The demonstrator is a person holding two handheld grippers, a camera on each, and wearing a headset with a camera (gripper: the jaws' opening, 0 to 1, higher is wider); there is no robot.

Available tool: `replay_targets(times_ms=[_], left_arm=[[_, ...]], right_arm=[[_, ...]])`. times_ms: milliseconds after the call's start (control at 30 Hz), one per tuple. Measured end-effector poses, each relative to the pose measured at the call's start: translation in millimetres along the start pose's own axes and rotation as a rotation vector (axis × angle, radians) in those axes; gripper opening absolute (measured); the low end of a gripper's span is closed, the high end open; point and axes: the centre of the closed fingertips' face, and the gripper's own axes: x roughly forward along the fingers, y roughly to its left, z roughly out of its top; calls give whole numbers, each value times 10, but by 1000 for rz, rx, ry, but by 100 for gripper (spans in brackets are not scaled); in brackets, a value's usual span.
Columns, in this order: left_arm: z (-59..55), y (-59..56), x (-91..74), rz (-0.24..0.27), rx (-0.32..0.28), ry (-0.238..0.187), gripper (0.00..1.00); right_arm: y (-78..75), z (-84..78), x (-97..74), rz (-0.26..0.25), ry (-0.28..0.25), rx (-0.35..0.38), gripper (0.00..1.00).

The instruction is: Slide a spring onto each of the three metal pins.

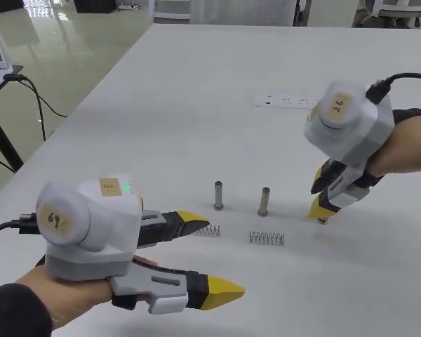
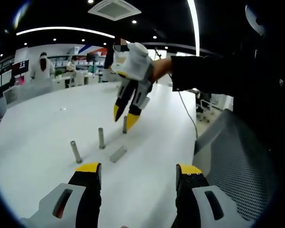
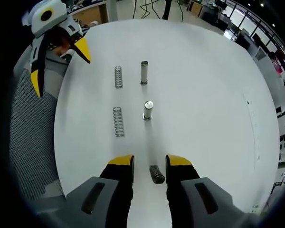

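Surface: broad white table [image 1: 161,105], with a power strip [image 1: 284,102] at its far side.
Bare pins: two stand upright mid-table, side by side, the left pin [image 1: 218,195] and the middle pin [image 1: 264,201].
Loose springs: both lie flat. The left spring [image 1: 208,230] is just near of the left pin, and the longer spring [image 1: 266,239] is just near of the middle pin.
Right pin [image 3: 156,174]: it stands to the right of the other two, with coils wrapped around it!
Right gripper [image 3: 150,160]: tips down at the table, claw slightly apart and straddling the right pin, with a gap showing on one side.
Left gripper [image 1: 214,254]: near left and low, claw spread wide, its far tip just beside the left spring.
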Motion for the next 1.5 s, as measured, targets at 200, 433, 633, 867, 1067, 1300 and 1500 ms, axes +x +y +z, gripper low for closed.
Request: replay_targets(times_ms=[200,433,633,867,1067,1300,1500], left_arm=[[-1,-6,-1,1,2,1,59],[-4,-10,-2,-1,3,3,59],[-11,-11,-1,-2,5,5,59],[-14,-8,-3,-1,4,5,59],[-25,-8,-2,-3,3,7,58],[-30,-16,2,-5,2,11,58],[-38,-21,5,-5,1,15,58]], right_arm=[[89,99,12,15,-14,-22,23],[230,179,89,46,-19,-46,21],[315,215,166,63,-15,-68,21],[368,229,267,82,-12,-75,20],[402,208,363,99,-4,-75,19],[432,187,445,109,6,-79,17],[441,177,491,110,16,-87,15]])
